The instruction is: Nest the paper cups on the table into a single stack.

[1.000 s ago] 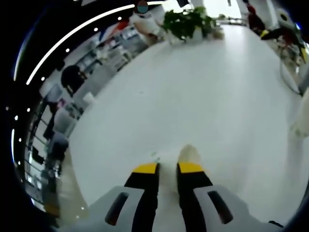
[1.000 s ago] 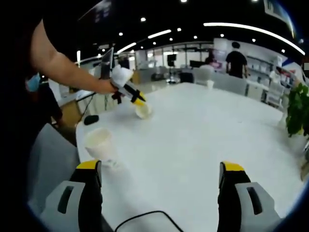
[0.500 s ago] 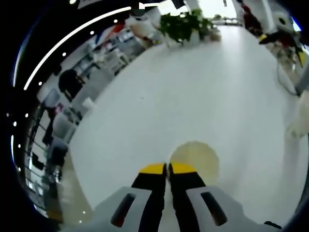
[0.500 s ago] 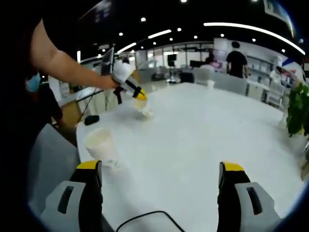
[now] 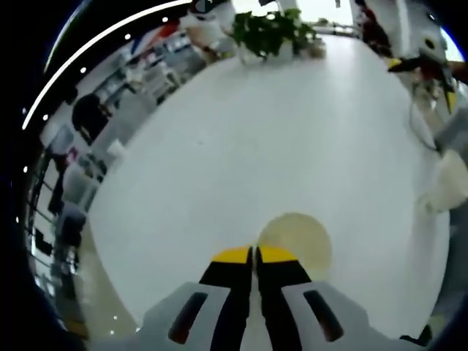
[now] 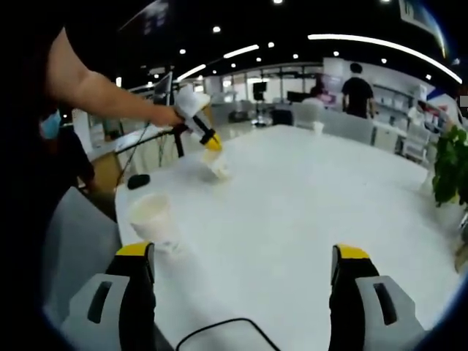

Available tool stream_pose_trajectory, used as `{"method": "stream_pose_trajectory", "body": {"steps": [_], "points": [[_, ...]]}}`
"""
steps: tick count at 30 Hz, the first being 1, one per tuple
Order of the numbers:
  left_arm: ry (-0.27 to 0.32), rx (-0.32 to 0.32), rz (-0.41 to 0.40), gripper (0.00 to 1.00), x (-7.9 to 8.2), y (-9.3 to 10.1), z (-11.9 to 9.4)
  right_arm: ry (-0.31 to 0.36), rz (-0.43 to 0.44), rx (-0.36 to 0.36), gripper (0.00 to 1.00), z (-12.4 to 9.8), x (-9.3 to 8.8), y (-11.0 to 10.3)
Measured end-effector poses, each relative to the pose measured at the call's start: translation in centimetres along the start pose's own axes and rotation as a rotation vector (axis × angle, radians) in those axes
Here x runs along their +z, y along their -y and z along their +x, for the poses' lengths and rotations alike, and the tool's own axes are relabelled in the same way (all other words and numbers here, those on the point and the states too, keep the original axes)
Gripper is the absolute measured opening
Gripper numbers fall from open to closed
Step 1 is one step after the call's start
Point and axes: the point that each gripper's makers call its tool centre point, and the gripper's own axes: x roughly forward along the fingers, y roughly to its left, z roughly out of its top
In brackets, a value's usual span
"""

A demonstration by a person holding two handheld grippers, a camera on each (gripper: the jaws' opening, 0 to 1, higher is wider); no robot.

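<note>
Since a second ago our left gripper point(image 5: 254, 252) has closed its yellow-tipped jaws on the rim of a paper cup point(image 5: 295, 238) and lifted it; in the right gripper view that cup point(image 6: 217, 165) now hangs from the tips above the table point(image 6: 307, 212), where before it sat lower against the surface. Half a second back the grip was already made, and little has changed beyond the camera's shift.

From the left gripper view we look straight into the cup's round mouth, which lies at about 1 o'clock from the pinched tips, touching them. Its jaws stand together with the cup wall between them. A second paper cup point(image 5: 447, 183) sits at the 3 o'clock edge of that view, well apart from the held one. A potted plant point(image 5: 269, 33) stands at 12 o'clock on the far end of the table.

In the right gripper view our right gripper point(image 6: 245, 263) hangs with its jaws wide apart, nothing between them, low over the near part of the table. The second cup point(image 6: 152, 219) stands upright at about 10 o'clock from the jaw gap, just beyond the left jaw. The left gripper point(image 6: 210, 143), held in a hand point(image 6: 164, 115), carries its cup farther off at 11 o'clock. A small dark object point(image 6: 137, 180) lies on the table edge near it.
</note>
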Motion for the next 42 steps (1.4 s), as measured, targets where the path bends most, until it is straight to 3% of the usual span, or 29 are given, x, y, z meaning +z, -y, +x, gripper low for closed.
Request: {"method": "stream_pose_trajectory", "body": {"steps": [5,7,11,16,25,37,42], "points": [[-0.111,-0.140,-0.029,0.00,-0.4,1.2,-0.7,0.004,-0.003,0.005,0.99,0.2,0.1,-0.1],[-0.123,-0.150,0.001,0.00,-0.4,0.9,-0.7,0.002,-0.006,0.010,0.99,0.2,0.1,-0.3],[-0.147,-0.228,-0.086,0.00,0.0,1.7,-1.4,0.006,-0.012,0.012,0.99,0.1,0.4,-0.4],[-0.167,-0.237,-0.053,0.00,0.7,1.1,-2.2,0.003,-0.025,0.014,0.99,-0.1,0.5,-0.5],[-0.176,-0.238,-0.051,0.00,3.8,-1.9,-5.3,0.007,-0.035,0.011,0.99,-0.1,0.7,-0.8],[-0.176,-0.310,0.022,0.00,6.4,-1.1,-8.6,0.028,-0.058,0.000,1.00,-0.7,1.1,-1.0],[-0.179,-0.277,0.017,0.00,7.5,-2.0,-9.2,0.037,-0.053,0.019,1.00,-0.6,1.3,-1.3]]}}
